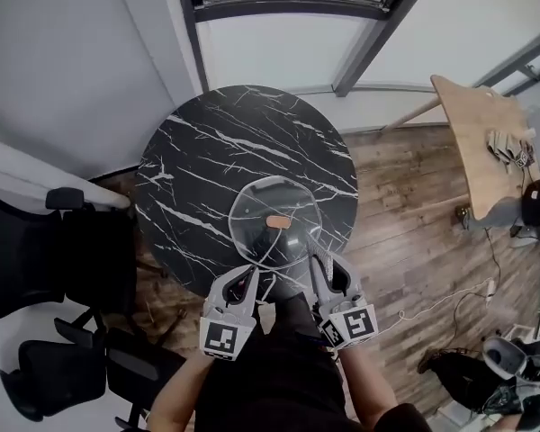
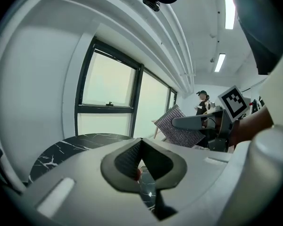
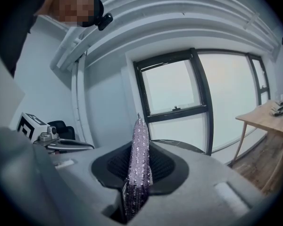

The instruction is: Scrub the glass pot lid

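A glass pot lid with a brown handle sits over the near part of a round black marble table. My left gripper is at the lid's near rim and is shut on it. In the left gripper view the clear glass edge of the lid shows between the closed jaws of that gripper. My right gripper is just right of the lid, shut on a purple glittery scrub pad. The pad stands up between the jaws of that gripper. The left gripper view also shows the pad.
Black office chairs stand left of the table. A wooden table is at the right, with a person beside it. Windows run behind the marble table. A cable lies on the wood floor.
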A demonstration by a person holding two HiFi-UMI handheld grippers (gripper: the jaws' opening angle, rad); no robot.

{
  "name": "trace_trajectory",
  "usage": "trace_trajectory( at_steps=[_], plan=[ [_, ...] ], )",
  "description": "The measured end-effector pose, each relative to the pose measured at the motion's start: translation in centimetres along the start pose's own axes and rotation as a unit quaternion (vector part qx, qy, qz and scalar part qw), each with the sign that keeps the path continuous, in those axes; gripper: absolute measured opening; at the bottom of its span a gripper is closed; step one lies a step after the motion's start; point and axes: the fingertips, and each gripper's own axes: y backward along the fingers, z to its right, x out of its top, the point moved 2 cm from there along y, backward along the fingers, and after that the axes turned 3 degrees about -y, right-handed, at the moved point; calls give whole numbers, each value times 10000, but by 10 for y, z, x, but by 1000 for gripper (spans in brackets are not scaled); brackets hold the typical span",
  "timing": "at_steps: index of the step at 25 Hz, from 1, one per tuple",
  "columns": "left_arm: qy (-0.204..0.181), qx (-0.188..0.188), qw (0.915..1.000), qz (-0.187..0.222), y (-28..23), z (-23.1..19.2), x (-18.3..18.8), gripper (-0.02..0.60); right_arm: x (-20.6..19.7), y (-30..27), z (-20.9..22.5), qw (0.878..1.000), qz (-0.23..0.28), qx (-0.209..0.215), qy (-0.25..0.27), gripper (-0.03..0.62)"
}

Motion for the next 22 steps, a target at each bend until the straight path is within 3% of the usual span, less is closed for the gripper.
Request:
trace_trajectory(
  at_steps=[5, 16, 22],
  plan=[
    [-64, 175, 9995, -243, -30, -8, -20, 3, -10, -10, 16, 9999, -116, -27, -58, 80],
    [420, 397, 9944, -880, -102, -11, -78, 3, -54, -38, 67, 9981, -558, 174, -211, 81],
    [608, 259, 9907, -1187, -140, -14, -116, 3, -106, -69, 93, 9925, -1052, 503, 369, 81]
  ],
)
